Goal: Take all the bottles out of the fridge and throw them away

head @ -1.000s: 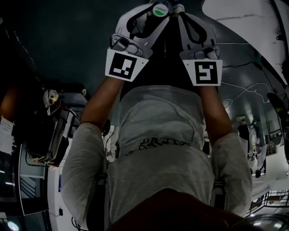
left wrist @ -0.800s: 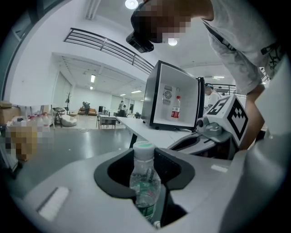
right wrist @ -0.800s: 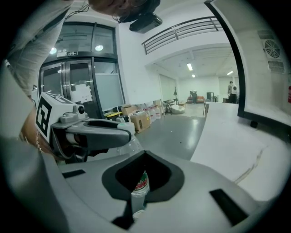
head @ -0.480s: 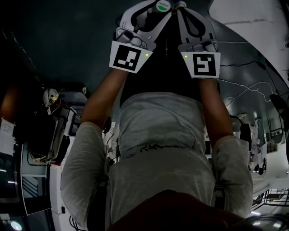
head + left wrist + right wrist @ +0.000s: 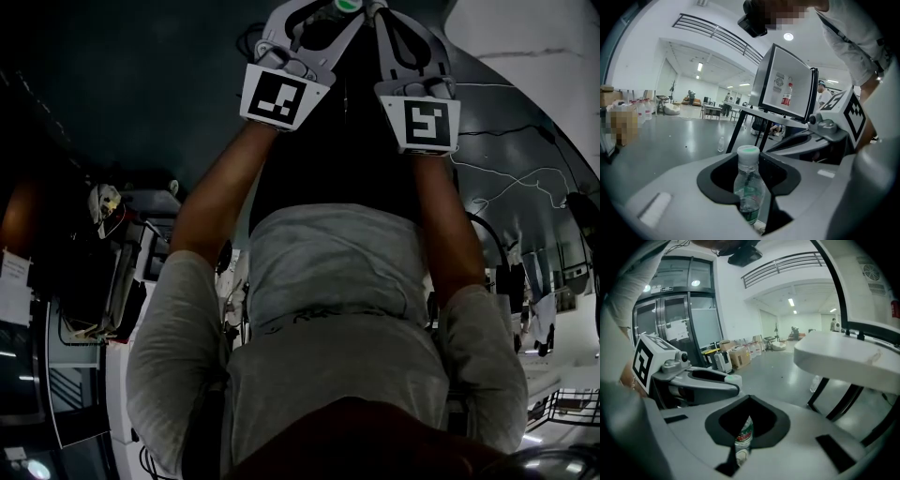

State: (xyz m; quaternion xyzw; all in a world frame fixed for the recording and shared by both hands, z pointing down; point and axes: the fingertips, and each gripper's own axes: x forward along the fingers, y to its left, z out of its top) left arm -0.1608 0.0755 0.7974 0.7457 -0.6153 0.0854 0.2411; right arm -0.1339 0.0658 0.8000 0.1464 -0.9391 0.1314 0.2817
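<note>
Both tools have slid toward the top edge of the head view over the last second, their marker cubes and the person's forearms rising with them.

The left gripper (image 5: 750,164) is clamped on a clear bottle (image 5: 749,187). Its jaws stand part-way apart and pinch the bottle below the shoulder. The bottle's pale green cap (image 5: 748,152) stands upright in the dark notch between them.

The right gripper (image 5: 748,404) has its jaws pressed together. A labelled bottle (image 5: 744,433), banded red and green, shows through the notch and the slit beneath it. It is not clear whether the pads touch this bottle or it simply lies beyond them.

The two tools sit side by side, close together. Each shows at the edge of the other's view, and the green cap shows at the left tool's tip in the right gripper view.

Beyond the left tool, a small fridge (image 5: 797,79) stands open on a table (image 5: 761,112) with dark legs. One red-labelled bottle (image 5: 786,95) is upright inside it. A further floor bottle (image 5: 721,144) stands on the grey floor near the table legs, well apart from both tools.

The head view is dark. It shows a grey shirt (image 5: 337,309) and both bare forearms reaching to the tools.
</note>
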